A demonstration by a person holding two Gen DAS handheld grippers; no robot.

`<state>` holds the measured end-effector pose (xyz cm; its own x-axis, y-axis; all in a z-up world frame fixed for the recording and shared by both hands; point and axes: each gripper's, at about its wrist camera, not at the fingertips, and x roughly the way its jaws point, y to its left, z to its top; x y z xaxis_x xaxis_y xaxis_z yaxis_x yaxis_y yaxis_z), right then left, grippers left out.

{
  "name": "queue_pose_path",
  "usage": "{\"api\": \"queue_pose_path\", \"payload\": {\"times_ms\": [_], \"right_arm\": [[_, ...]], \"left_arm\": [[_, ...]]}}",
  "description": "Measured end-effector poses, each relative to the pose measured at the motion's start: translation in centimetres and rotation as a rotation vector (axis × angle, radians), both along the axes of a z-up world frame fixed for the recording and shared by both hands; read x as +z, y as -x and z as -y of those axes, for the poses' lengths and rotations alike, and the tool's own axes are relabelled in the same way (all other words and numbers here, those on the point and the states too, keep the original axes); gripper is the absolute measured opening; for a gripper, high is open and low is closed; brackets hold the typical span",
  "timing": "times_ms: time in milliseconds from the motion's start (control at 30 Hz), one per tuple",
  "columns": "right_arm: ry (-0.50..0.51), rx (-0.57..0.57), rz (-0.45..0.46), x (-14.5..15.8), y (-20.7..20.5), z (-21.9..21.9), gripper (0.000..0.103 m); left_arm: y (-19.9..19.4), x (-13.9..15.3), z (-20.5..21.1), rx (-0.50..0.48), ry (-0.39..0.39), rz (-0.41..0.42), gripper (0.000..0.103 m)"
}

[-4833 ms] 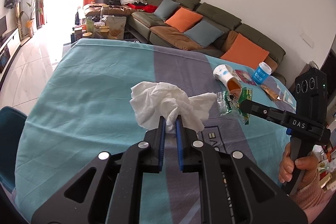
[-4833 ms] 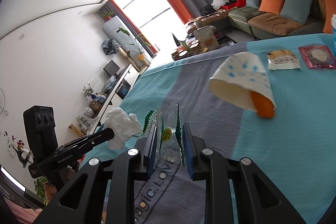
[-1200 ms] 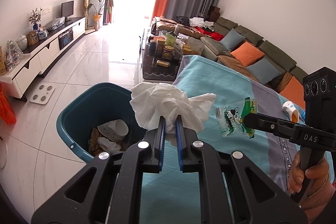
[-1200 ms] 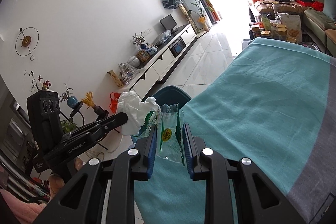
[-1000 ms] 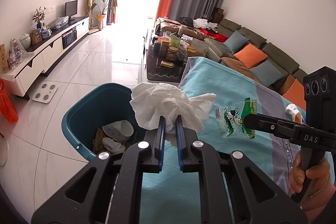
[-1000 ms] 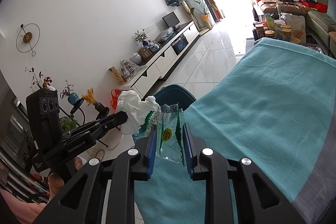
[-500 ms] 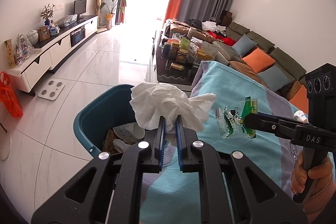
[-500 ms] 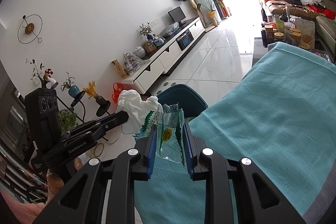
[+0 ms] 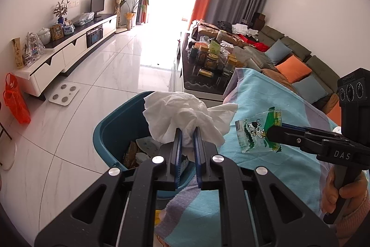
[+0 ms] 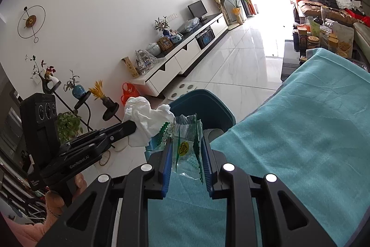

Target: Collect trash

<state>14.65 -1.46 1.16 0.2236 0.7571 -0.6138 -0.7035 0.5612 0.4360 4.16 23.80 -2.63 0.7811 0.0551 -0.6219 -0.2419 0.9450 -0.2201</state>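
Both grippers have swung away from the table middle and now sit out by the bin, which fills far more of the view than a second ago. Over on the left, the left gripper pinches the crumpled white tissue, its blue pads pressed close together on the wad, and the tissue hangs right above the open mouth of the teal trash bin. Down inside the bin there's already litter showing, a paper cup among it. To the right, the right gripper clamps the clear snack wrapper with its green print, jaws only a little apart with the wrapper squeezed between them; from the left camera that wrapper floats over the near edge of the turquoise tablecloth, just beside the bin and not yet over it. A hand grips the right tool's handle at the far right edge. Beyond the bin, a white bathroom scale lies on the shiny tiled floor, with an orange bag further left.
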Motion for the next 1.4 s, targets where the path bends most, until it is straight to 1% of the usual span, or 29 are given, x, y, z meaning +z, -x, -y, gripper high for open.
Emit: {"api": "queue_pose_path", "payload": {"times_ms": [533, 1167, 1400], "right_arm": [[0.051, 0.016, 0.004, -0.7, -0.4, -2.8, 0.023], [0.114, 0.037, 0.000, -1.3, -0.9, -6.1, 0.023], [0.144, 0.038, -0.011, -2.0, -1.2, -7.2, 0.023]], "left_arm": [[-1.7, -1.5, -1.1, 0.041, -0.006, -0.043, 0.010], [-4.2, -3.8, -1.6, 0.058, -0.005, -0.085, 0.010], [-5.0, -4.9, -1.7, 0.062, 0.001, -0.103, 0.011]]}}
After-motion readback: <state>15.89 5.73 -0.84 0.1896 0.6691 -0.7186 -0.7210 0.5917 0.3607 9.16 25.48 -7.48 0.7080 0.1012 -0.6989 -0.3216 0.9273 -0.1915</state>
